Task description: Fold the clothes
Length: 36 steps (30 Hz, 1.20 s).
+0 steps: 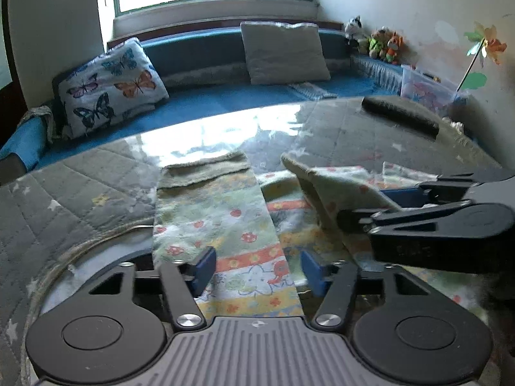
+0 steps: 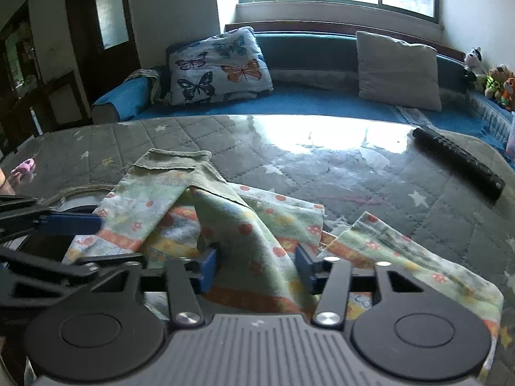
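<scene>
The left gripper (image 1: 256,271) stands apart over the patterned trousers (image 1: 222,218), gripping nothing. Just right of it, the right gripper (image 2: 256,268) straddles 1 raised trouser leg (image 2: 254,234), not clamped.

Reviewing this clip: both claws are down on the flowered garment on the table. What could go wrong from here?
1. The right claw straddles a raised ridge of the garment; closing could catch several layers and spoil the fold.
2. The left claw stands open over a flat sleeve; it may grab nothing.
3. The two claws work close together, so they might collide.
</scene>
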Available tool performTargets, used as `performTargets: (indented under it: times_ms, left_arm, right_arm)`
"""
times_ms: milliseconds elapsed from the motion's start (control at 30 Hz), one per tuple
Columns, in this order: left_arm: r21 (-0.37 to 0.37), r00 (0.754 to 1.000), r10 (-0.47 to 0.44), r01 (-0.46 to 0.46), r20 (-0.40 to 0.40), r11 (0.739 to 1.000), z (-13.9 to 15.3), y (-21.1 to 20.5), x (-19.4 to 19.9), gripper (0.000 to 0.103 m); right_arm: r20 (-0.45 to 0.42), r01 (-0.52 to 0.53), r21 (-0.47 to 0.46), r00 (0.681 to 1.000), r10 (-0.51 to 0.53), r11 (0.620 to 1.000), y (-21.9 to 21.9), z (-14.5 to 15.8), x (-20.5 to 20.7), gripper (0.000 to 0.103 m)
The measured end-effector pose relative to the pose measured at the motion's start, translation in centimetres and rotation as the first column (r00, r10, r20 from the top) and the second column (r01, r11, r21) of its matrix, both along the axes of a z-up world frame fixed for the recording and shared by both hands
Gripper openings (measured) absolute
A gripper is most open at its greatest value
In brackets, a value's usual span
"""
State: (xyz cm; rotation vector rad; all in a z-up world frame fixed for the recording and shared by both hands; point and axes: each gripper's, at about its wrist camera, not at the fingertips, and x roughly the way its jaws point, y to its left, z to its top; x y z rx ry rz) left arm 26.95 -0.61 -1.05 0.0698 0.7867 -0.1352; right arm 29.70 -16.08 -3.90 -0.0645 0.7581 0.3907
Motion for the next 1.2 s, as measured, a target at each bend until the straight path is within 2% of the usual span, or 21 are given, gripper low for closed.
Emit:
performTargets:
  times_ms: [67, 133, 167, 233, 267, 567, 900, 1000, 1133, 1200]
  left_arm:
    - [0.005, 1.0, 0.005, -0.005, -0.01, 1.0, -0.4, 0.2, 0.3, 0.042]
    - [0.006, 1.0, 0.012, -0.012, -0.012, 1.0, -0.7, 0.4, 0.3, 0.023]
    - [0.004, 1.0, 0.015, -0.015, -0.011, 1.0, -0.8, 0.6, 0.3, 0.019]
    - [-0.006, 1.0, 0.023, -0.023, -0.009, 1.0, -0.7, 1.0, 0.1, 0.009]
    - [-0.009, 1.0, 0.028, -0.028, -0.006, 1.0, -0.6, 1.1, 0.0, 0.007]
    - [-0.036, 0.99, 0.133, -0.132, 0.044, 0.991, 1.5, 4.2, -3.4, 0.003]
    - [-0.038, 0.968, 0.233, -0.231, 0.095, 0.972, 4.2, 8.1, -9.2, 0.001]
    - [-0.044, 0.973, 0.209, -0.206, 0.094, 0.978, 4.7, 8.0, -10.2, 0.001]
    - [-0.033, 0.986, 0.141, -0.139, 0.089, 0.99, 5.0, 5.8, -10.0, 0.004]
    - [-0.031, 0.991, 0.104, -0.102, 0.089, 0.994, 5.0, 4.5, -9.5, 0.011]
  right_arm:
    - [0.005, -0.001, 0.014, 1.0, 0.001, 1.0, -0.2, 0.2, -0.1, 0.028]
    - [0.013, 0.003, 0.026, 1.0, -0.004, 1.0, -0.5, 0.5, -0.4, 0.015]
    - [0.019, 0.008, 0.027, 1.0, -0.009, 1.0, -0.7, 0.7, -0.5, 0.009]
    - [0.031, 0.021, 0.028, 0.999, -0.022, 0.999, -1.0, 1.0, -0.8, 0.006]
    - [0.039, 0.028, 0.03, 0.999, -0.029, 0.999, -1.3, 1.2, -1.1, 0.005]
    - [0.106, 0.122, 0.114, 0.985, -0.134, 0.986, -5.4, 4.1, -4.6, 0.005]
    - [0.14, 0.233, 0.157, 0.957, -0.255, 0.96, -11.0, 5.7, -11.2, 0.005]
    - [0.147, 0.275, 0.172, 0.942, -0.301, 0.946, -12.5, 5.7, -13.3, 0.005]
    - [0.159, 0.331, 0.183, 0.919, -0.36, 0.926, -14.1, 5.4, -15.9, 0.005]
    - [0.139, 0.359, 0.191, 0.912, -0.387, 0.914, -15.1, 4.8, -16.8, 0.005]
